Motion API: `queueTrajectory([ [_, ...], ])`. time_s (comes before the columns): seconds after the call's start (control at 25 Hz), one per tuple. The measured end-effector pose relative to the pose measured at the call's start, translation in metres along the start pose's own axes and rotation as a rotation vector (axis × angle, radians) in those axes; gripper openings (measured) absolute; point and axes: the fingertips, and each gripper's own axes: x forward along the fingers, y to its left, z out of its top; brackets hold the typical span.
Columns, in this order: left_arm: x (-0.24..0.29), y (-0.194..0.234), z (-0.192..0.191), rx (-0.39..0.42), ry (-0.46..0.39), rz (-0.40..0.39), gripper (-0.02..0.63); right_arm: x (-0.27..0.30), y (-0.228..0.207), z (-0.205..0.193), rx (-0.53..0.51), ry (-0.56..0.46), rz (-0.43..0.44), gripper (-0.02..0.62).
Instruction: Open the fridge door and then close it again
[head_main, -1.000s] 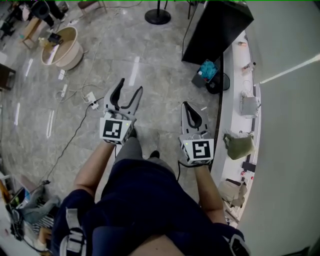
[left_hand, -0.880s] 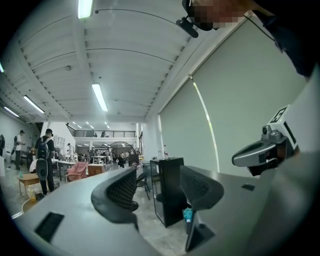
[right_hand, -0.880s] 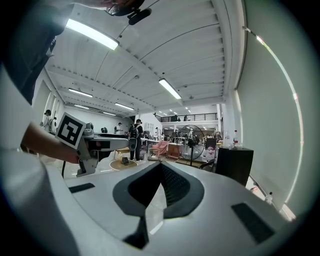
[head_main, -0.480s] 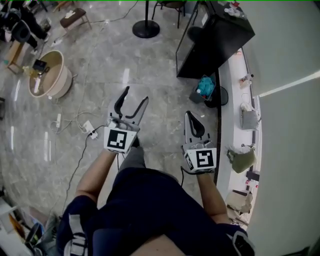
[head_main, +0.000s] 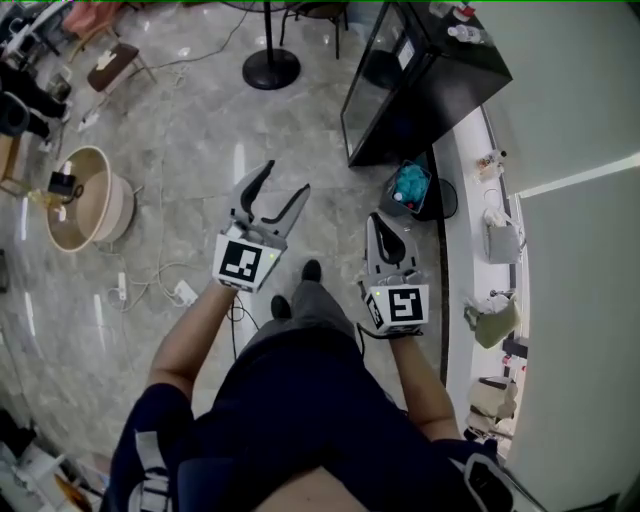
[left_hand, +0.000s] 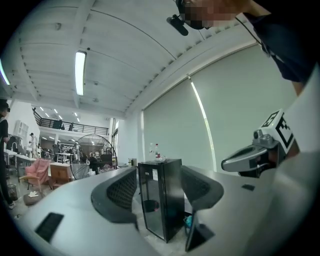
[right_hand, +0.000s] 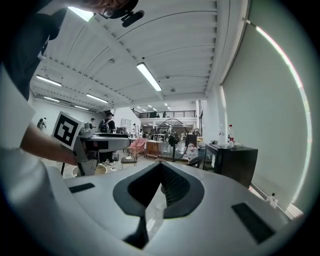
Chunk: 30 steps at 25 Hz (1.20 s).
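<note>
The black fridge (head_main: 420, 70) stands on the floor at the top right of the head view, door shut, with small bottles on top. Both grippers are held out in the air well short of it. My left gripper (head_main: 285, 178) is open with nothing between its fingers. In the left gripper view the fridge (left_hand: 162, 200) shows far off between the spread jaws of the left gripper (left_hand: 159, 186). My right gripper (head_main: 376, 220) is shut and empty. In the right gripper view the right gripper (right_hand: 161, 172) has its pads together, and the fridge (right_hand: 232, 162) lies off to the right.
A white ledge (head_main: 462, 230) with bags runs along the right wall. A teal object (head_main: 408, 187) sits by the fridge's foot. A round stand base (head_main: 270, 68), a beige basin (head_main: 85, 210) and a power strip (head_main: 183, 292) with cables lie on the grey floor.
The person has walked forward with both grippers, so the fridge sits lower and closer in the head view. The basin and cables have slid down the left side.
</note>
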Motion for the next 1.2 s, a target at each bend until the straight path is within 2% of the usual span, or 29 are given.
queueTrajectory([
  [0.44, 0.221, 0.14, -0.024, -0.014, -0.009, -0.09, 0.268, 0.222, -0.104, -0.012, 0.069, 0.057, -0.046, 0.02],
  [0.72, 0.314, 0.199, -0.059, -0.017, 0.006, -0.162, 0.268, 0.308, -0.137, -0.029, 0.059, 0.087, -0.108, 0.02],
  [1.0, 0.437, 0.268, -0.105, -0.002, 0.061, -0.315, 0.268, 0.421, -0.178, -0.043, 0.088, 0.107, -0.219, 0.02],
  [1.2, 0.504, 0.302, -0.143, 0.024, 0.076, -0.549, 0.268, 0.486, -0.185, -0.054, 0.129, 0.138, -0.44, 0.02],
])
